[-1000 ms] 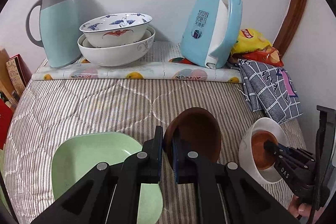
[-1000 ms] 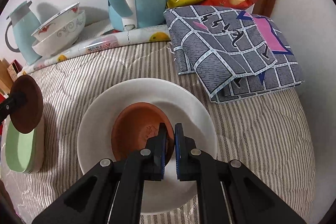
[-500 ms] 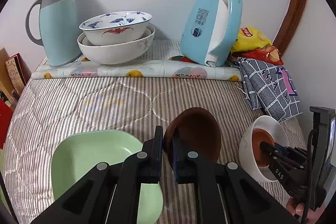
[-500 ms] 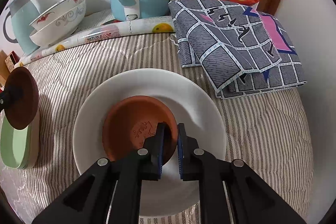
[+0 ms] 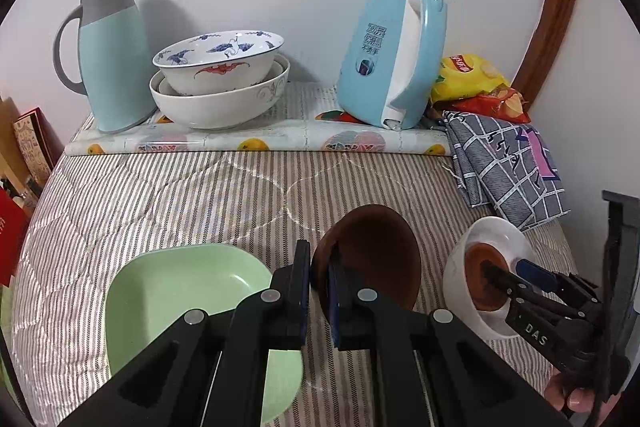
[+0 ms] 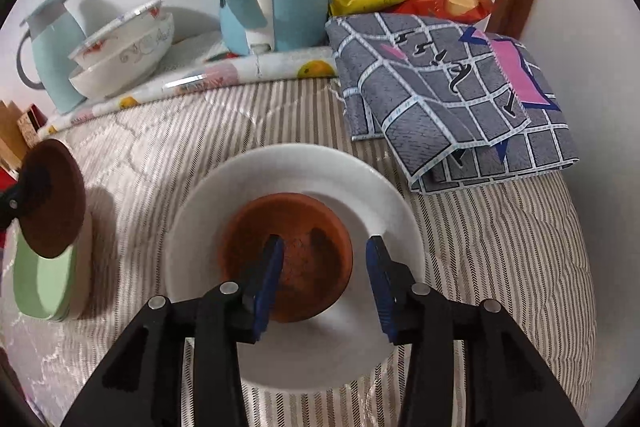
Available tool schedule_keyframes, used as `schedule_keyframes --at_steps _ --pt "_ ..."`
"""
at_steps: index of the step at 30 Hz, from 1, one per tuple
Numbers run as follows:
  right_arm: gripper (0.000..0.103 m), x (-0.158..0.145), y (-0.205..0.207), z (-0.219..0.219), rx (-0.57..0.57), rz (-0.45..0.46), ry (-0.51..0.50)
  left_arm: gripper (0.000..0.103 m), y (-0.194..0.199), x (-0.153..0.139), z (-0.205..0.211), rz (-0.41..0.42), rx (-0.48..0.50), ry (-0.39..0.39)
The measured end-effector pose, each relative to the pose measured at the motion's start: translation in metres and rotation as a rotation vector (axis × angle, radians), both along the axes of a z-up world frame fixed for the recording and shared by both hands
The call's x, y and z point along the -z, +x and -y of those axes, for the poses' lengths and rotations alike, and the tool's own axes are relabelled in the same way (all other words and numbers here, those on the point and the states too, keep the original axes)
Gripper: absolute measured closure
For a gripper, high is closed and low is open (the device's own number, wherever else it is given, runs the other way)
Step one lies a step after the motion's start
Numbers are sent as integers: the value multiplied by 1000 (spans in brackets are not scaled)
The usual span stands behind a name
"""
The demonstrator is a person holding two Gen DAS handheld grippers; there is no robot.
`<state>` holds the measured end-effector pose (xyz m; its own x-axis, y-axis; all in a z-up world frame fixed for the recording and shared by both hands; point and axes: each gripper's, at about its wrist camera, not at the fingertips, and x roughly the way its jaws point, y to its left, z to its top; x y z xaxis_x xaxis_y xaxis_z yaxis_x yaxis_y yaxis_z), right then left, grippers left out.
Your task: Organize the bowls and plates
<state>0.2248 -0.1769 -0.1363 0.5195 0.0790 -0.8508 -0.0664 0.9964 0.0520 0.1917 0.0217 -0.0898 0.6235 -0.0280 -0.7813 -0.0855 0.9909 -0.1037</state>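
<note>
My left gripper is shut on the rim of a dark brown dish and holds it tilted above the striped cloth, beside a pale green plate. The brown dish and green plate also show at the left of the right wrist view. My right gripper is open over a terracotta dish that lies in a white plate. Its left finger is inside the dish, its right finger outside the rim. The white plate and right gripper show at the right of the left wrist view.
At the back stand a light blue jug, two stacked bowls, a blue kettle and snack bags. A folded grey checked cloth lies right of the white plate. Boxes line the left edge.
My right gripper has opened and let go of the terracotta dish, which now rests in the white plate. My left gripper still holds the brown dish in about the same place.
</note>
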Motion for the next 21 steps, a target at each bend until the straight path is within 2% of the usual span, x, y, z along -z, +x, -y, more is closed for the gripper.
schedule_keyframes --at_steps 4,11,21 --pt "59 -12 -8 6 -22 14 85 95 -3 -4 11 5 14 -1" --pt "59 -32 -28 33 30 68 83 95 -6 -11 39 15 57 2" --pt "59 -37 -49 87 108 80 84 95 -5 -10 83 7 120 -9"
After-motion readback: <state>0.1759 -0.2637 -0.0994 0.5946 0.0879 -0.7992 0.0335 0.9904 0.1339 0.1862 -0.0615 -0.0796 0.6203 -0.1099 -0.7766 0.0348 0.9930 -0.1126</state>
